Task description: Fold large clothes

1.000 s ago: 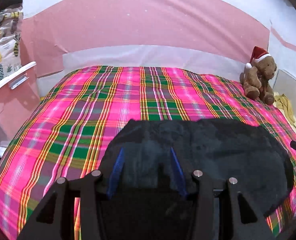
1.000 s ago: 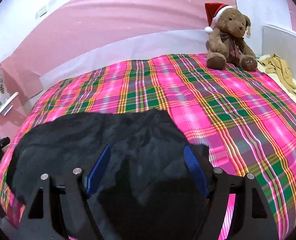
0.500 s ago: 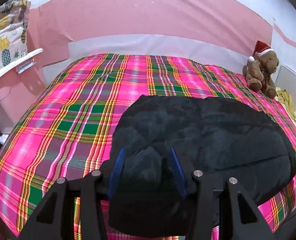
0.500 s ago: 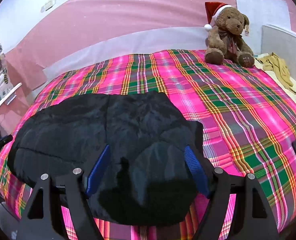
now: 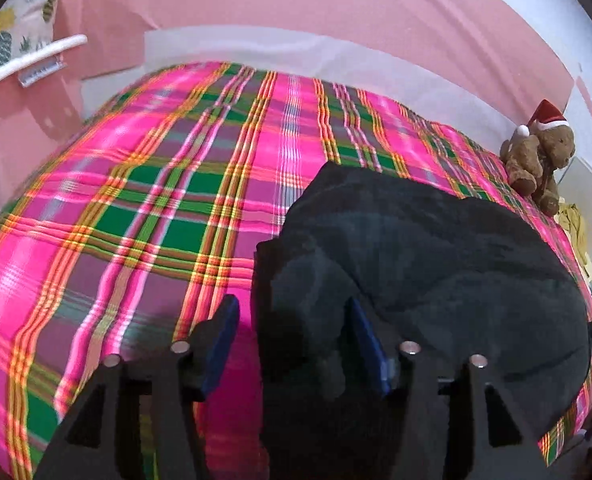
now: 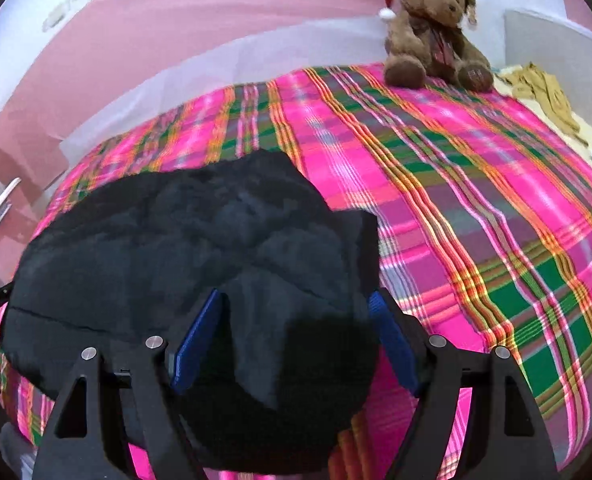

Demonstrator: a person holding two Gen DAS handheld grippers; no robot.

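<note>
The black garment [image 5: 436, 264] lies bunched on the near part of the bed, over the pink and green plaid bedspread [image 5: 143, 184]. Left claw [image 5: 291, 340] is spread wide, the garment's left edge sitting between its blue pads. Right claw [image 6: 291, 340] is spread too, dark cloth between its fingers. A teddy bear in a Santa hat [image 6: 432, 32] sits at the far corner.

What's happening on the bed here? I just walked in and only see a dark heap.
A person with a gripper in each hand is folding a black garment on the pink plaid bedspread. Both the left gripper and right gripper are open, their fingers either side of the garment's near corners. It lies bunched and roughly doubled over. A teddy bear sits at the far edge.
</note>
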